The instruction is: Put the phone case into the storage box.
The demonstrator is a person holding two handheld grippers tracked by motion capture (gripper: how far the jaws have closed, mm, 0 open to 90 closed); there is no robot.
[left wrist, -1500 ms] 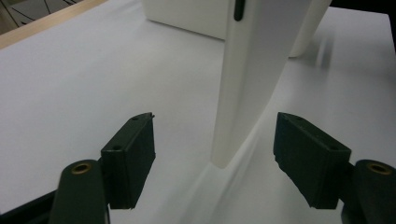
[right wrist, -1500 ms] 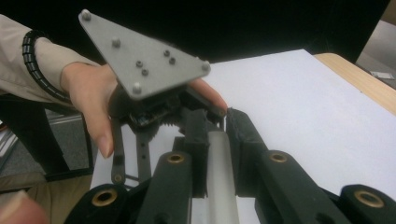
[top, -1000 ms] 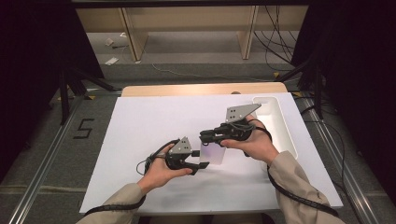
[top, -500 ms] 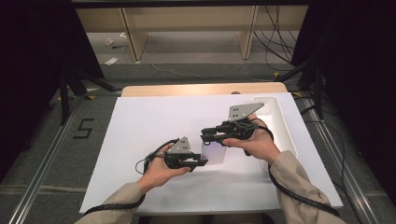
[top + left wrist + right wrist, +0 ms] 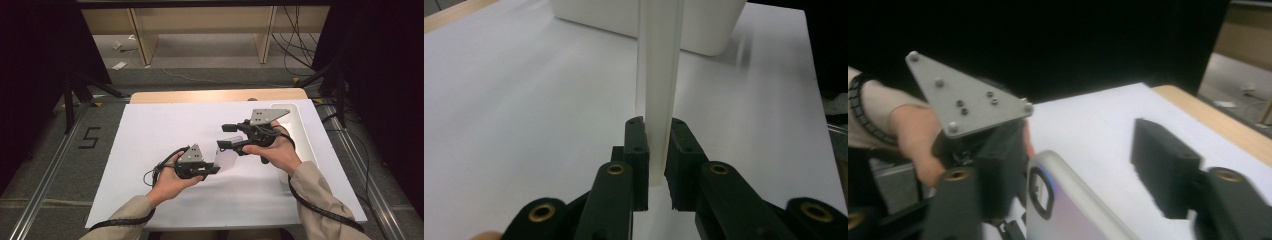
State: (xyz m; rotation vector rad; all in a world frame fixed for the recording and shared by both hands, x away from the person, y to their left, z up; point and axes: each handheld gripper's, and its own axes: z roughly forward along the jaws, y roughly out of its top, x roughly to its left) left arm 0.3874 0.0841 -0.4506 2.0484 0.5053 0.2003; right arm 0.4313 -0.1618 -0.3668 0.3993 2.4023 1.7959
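1. Coming in from the near edge of the high view: two sleeved forearms, each hand wrapped around a gripper above the white table [image 5: 145, 150].
2. Pinching the near edge of a translucent phone case [image 5: 226, 159] at near centre: the left gripper [image 5: 212, 170], jaws pressed against both faces of the case.
3. Showing the same pinch in the left gripper view: the left gripper [image 5: 656, 145] clamping the case [image 5: 659, 75], which is standing edge-on and running away from the jaws, lifted off the table.
4. Hovering just beyond and right of the case: the right gripper [image 5: 226, 136], jaws spread and pointing left.
5. Straddling the case in the right gripper view: the right gripper [image 5: 1068, 165] with the case [image 5: 1073, 210] and its dark-rimmed camera cutout rising between the two parted jaws; impossible to tell whether either jaw is touching it.
6. Lying farther off along the right side of the table: a white tray [image 5: 300, 125], well apart from the case.
7. Peeking out at the far edge of the table: a wooden strip [image 5: 200, 96].
8. Sitting on the floor to the left: a marking shaped like a 5 [image 5: 90, 137].
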